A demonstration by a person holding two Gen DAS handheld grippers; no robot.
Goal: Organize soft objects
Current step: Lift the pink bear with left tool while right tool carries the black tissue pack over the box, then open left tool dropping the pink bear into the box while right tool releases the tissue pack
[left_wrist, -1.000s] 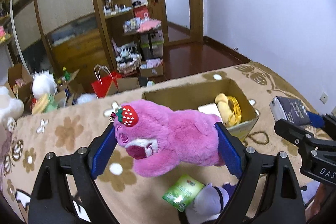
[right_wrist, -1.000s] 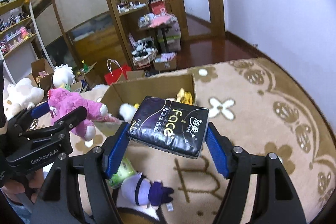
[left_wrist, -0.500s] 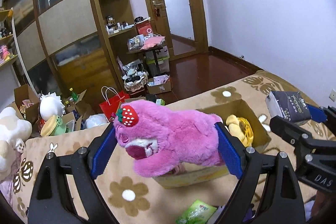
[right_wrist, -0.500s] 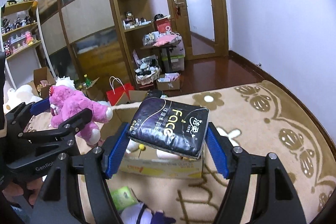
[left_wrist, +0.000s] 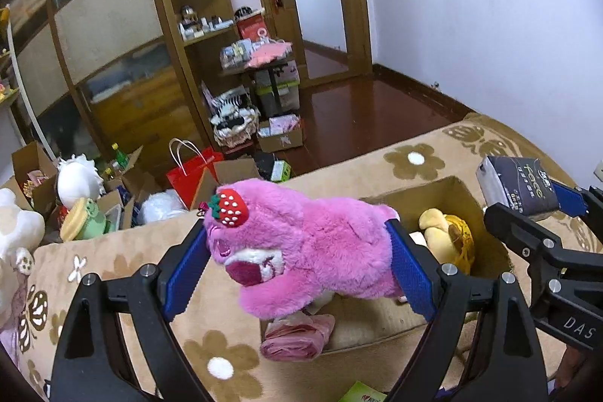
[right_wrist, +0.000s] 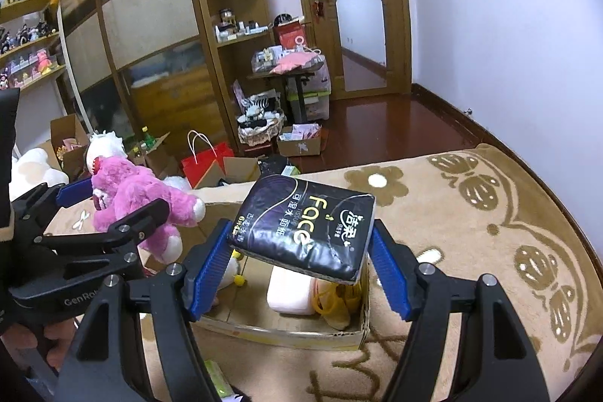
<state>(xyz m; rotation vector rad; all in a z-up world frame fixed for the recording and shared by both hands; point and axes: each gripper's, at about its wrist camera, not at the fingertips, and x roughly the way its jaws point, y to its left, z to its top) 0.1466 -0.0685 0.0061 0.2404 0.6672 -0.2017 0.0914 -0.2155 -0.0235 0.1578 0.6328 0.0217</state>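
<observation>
Pink plush bear [left_wrist: 312, 243] — strawberry [left_wrist: 230, 208] on its head — fluffy, lying sideways

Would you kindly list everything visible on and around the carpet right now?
plush bear: 1, pink, held over the box
tissue pack: 1, black, held above the box
cardboard box: 1, brown, on the carpet
yellow toy: 1, inside the box
pink bag: 1, at the box's near edge
gift bag: 1, red, on the floor behind
carpet: 1, tan, flowered
left gripper: jaws clamping the bear
right gripper: jaws clamping the pack
</observation>
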